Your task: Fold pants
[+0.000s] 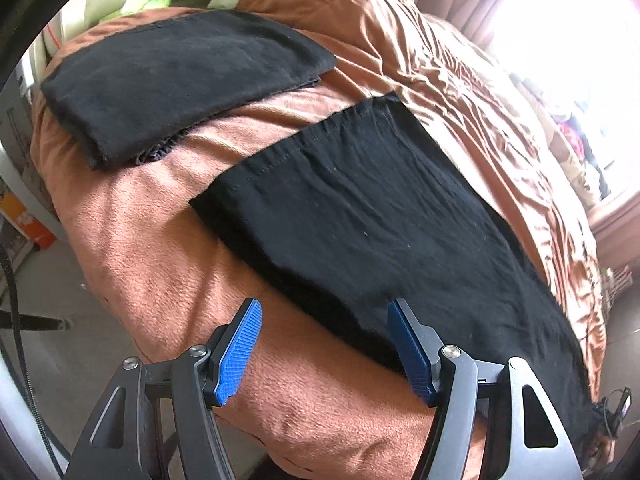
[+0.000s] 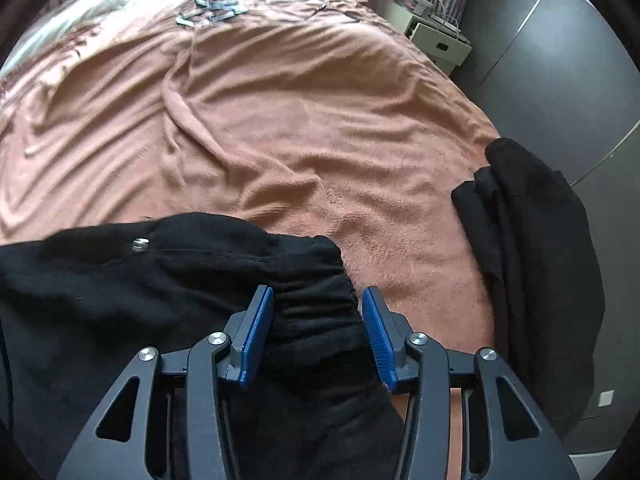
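Observation:
Black pants (image 1: 360, 216) lie stretched flat on an orange-brown blanket (image 1: 168, 232) over a bed, leg hem toward the far end. My left gripper (image 1: 324, 344) is open, its blue pads straddling the pants' near edge, with nothing held. In the right wrist view the gathered elastic waistband of the pants (image 2: 316, 316) lies between the blue pads of my right gripper (image 2: 318, 336). That gripper is open, with a gap on each side of the cloth.
A second black garment (image 1: 176, 80) lies folded farther along the bed; it also shows in the right wrist view (image 2: 532, 248) at the bed's right edge. A white nightstand (image 2: 436, 36) and grey wardrobe (image 2: 560, 60) stand beyond. A bright window (image 1: 592, 40) is at right.

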